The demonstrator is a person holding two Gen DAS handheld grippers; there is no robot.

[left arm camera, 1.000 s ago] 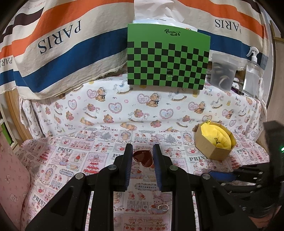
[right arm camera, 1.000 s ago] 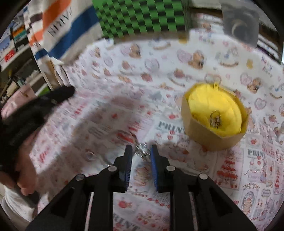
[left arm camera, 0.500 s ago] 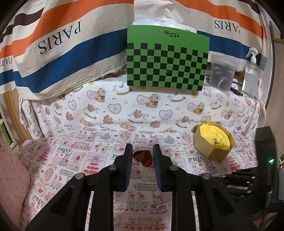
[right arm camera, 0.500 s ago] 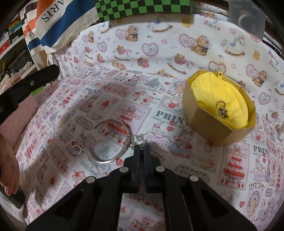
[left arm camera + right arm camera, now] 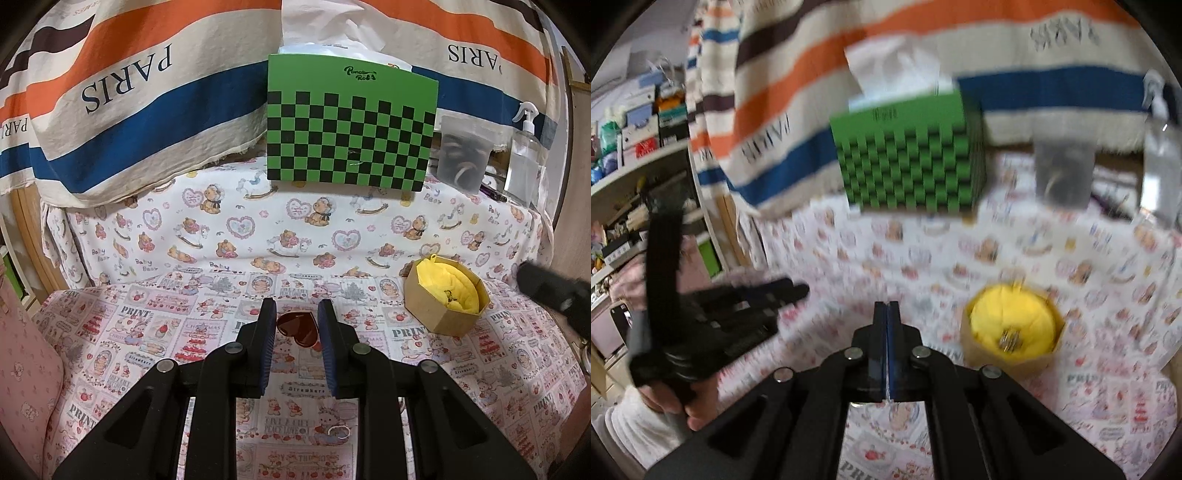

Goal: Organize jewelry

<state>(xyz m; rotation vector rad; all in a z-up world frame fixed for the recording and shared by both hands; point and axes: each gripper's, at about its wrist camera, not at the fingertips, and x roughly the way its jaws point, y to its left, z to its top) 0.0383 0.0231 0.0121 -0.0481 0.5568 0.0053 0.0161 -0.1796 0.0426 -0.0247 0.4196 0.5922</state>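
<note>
- The left gripper (image 5: 295, 321) hovers over the printed cloth (image 5: 155, 325) with its jaws a little apart and nothing between the pads; a dark red heart-shaped piece (image 5: 298, 328) lies on the cloth just beyond the tips, seen through the gap.
- A small ring (image 5: 338, 430) lies on the cloth nearer the camera, below the left gripper's right finger.
- The right gripper (image 5: 887, 308) has its jaws pressed fully together; whether anything thin is pinched between them I cannot tell, the view being blurred, though a bit of metal shows just under the pads.
- The cardboard box (image 5: 441, 315) with its yellow cushion (image 5: 448, 288) stands on the cloth to the right, well apart from the left gripper; a small metal trinket (image 5: 1010, 338) rests on the cushion.
- A green checkered tissue box (image 5: 351, 125) stands at the back; a clear spray bottle (image 5: 524, 147) is at the far right.
</note>
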